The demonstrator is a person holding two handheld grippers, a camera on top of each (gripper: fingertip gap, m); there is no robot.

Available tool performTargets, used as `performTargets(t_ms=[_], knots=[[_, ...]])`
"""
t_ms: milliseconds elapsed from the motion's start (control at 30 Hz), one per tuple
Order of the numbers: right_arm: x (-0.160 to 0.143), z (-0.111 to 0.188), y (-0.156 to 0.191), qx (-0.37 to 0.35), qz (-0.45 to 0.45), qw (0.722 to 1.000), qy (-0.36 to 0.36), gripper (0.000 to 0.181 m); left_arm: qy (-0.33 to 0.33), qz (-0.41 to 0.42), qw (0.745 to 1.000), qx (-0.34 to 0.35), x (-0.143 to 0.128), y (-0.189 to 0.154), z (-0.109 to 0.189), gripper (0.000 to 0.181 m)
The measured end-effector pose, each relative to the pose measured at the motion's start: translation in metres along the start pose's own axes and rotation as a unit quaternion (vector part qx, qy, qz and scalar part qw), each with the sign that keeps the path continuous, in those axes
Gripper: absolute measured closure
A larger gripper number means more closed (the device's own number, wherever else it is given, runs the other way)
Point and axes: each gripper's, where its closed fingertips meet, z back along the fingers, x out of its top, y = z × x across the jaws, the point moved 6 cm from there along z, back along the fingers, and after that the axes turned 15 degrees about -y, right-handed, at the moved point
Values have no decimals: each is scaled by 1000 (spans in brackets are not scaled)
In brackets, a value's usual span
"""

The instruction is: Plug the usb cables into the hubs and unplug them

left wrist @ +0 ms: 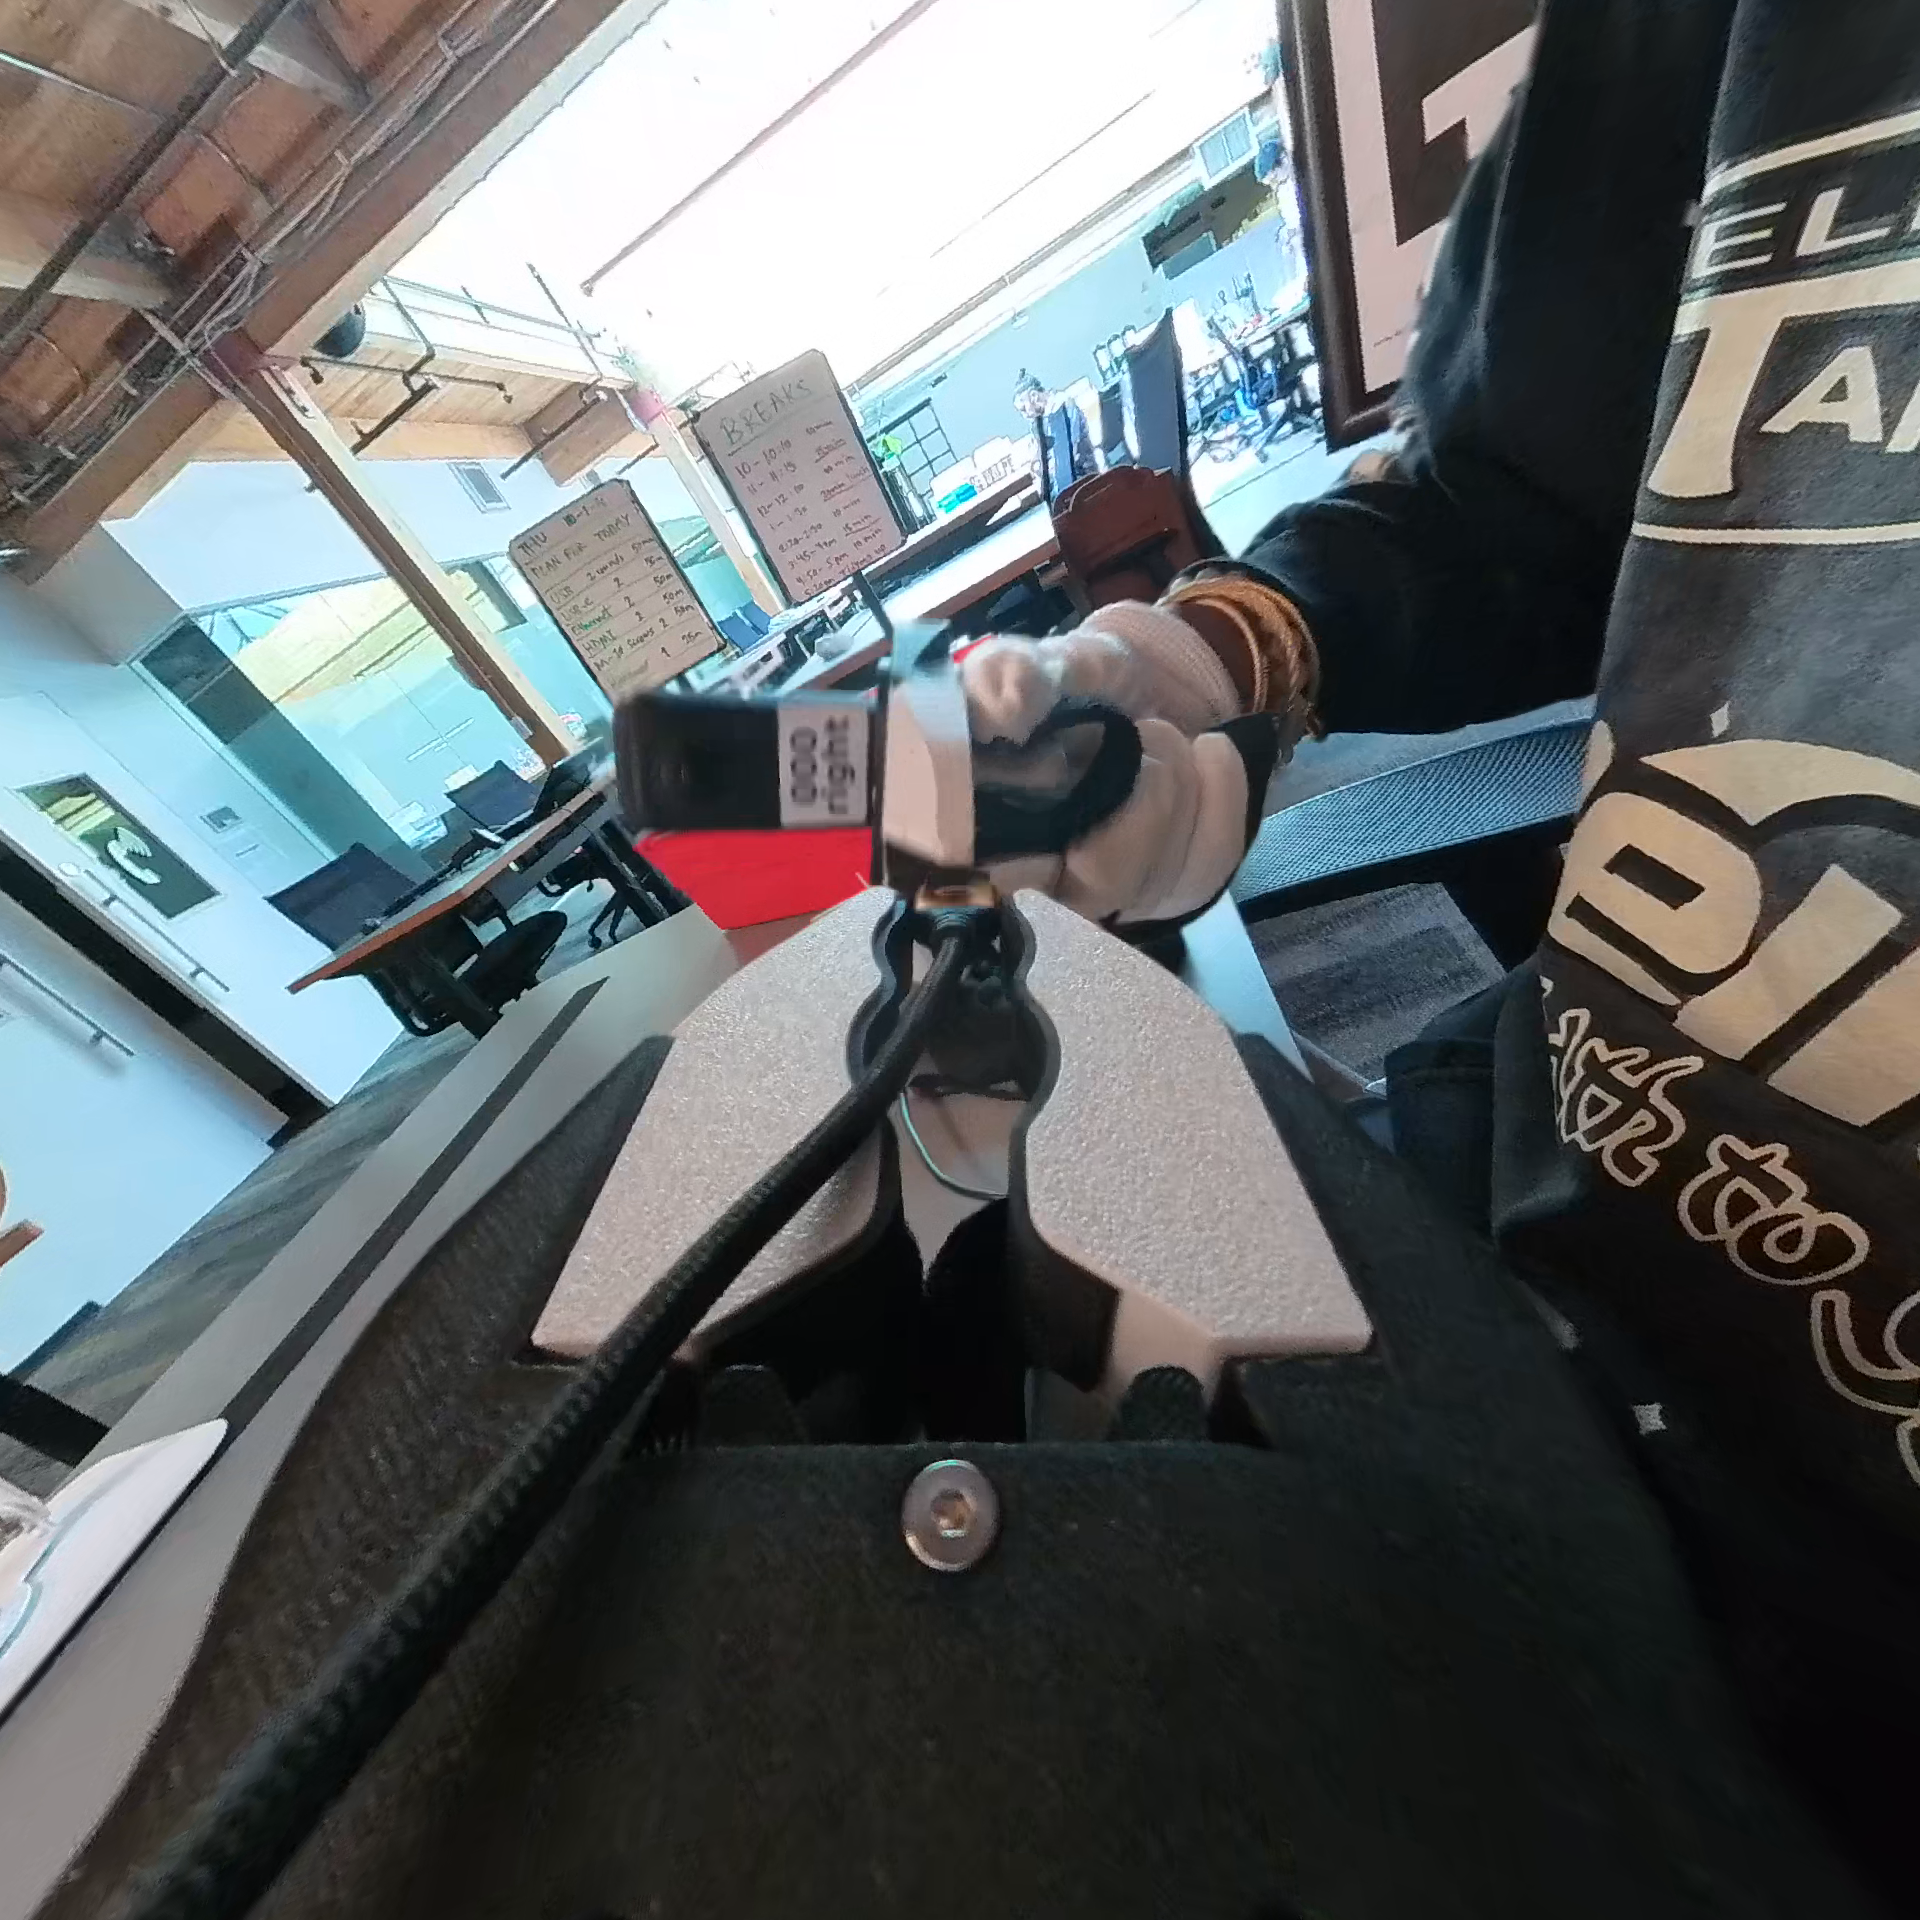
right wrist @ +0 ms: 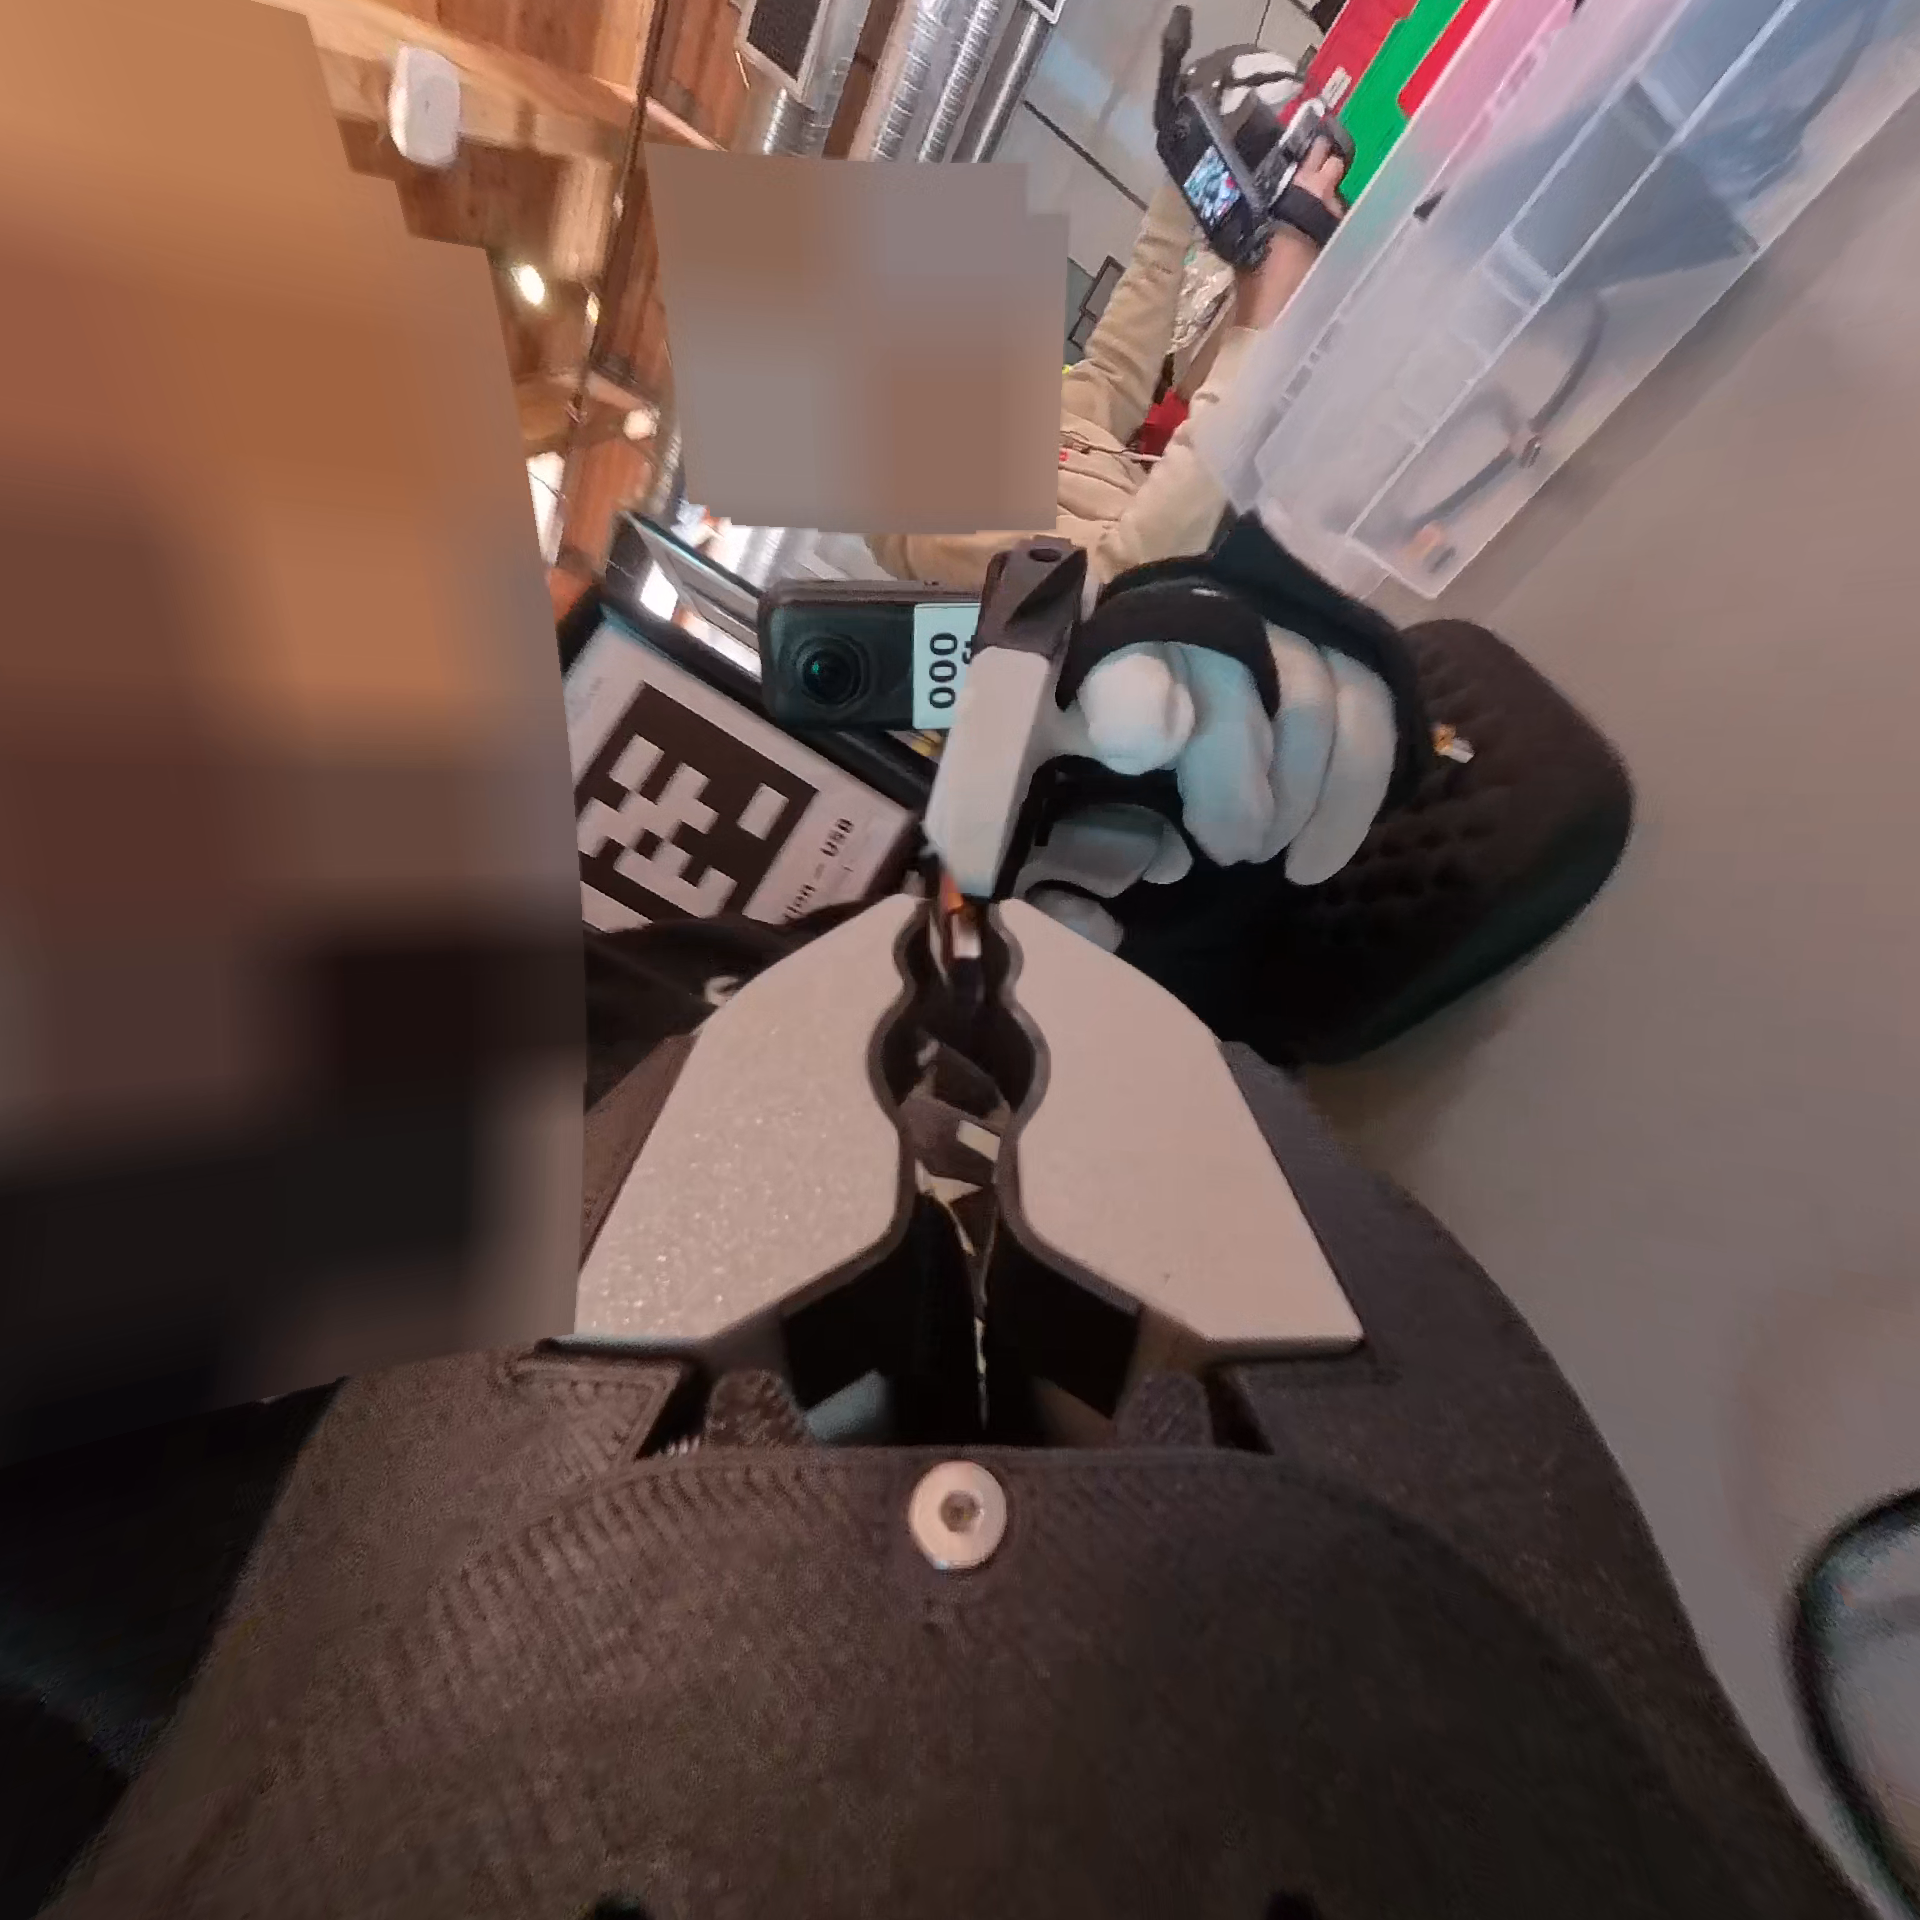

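Note:
In the left wrist view my left gripper (left wrist: 951, 920) is shut on the plug end of a black braided USB cable (left wrist: 727, 1247). The cable runs back from the fingertips to the lower left. My right gripper (left wrist: 930, 842), held by a white-gloved hand (left wrist: 1122, 769), faces it tip to tip. In the right wrist view my right gripper (right wrist: 954, 925) is shut on a small dark USB part (right wrist: 964, 951) with a silver end. I cannot tell whether it is a hub or a plug. The left gripper (right wrist: 971, 878) meets it from above.
A grey table (right wrist: 1662, 1039) carries a clear plastic bin (right wrist: 1507, 260), a black padded case (right wrist: 1475, 831) and a black-and-white marker board (right wrist: 686, 810). A person holds a camera (right wrist: 1236, 156) behind. A red box (left wrist: 769, 873) and the operator's dark sweatshirt (left wrist: 1714, 935) are close. Only a small space, under 4 cm, lies between the two pairs of fingers.

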Motion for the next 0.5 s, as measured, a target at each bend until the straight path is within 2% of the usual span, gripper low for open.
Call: performTargets(t_ms=[67, 133, 167, 233, 300, 333, 433, 500], knots=[[9, 13, 8, -27, 101, 995, 6, 153, 14, 1, 1000, 13, -3, 3, 1, 166], [24, 37, 14, -117, 234, 965, 5, 132, 23, 7, 1000, 20, -5, 4, 2, 166], [32, 54, 15, -181, 302, 936, 3, 127, 28, 10, 999, 24, -6, 5, 1, 166], [45, 92, 15, -316, 402, 860, -3, 124, 40, 14, 999, 34, -9, 7, 1, 166], [46, 125, 6, -424, 432, 796, 22, 124, 47, 12, 998, 46, -11, 10, 1, 166], [40, 137, -2, -460, 425, 778, 48, 124, 48, 11, 997, 52, -11, 11, 2, 166], [26, 160, -27, -533, 404, 737, 100, 123, 52, 13, 996, 65, -12, 13, 2, 166], [21, 165, -38, -553, 394, 724, 117, 123, 58, 10, 996, 72, -13, 14, 2, 166]])
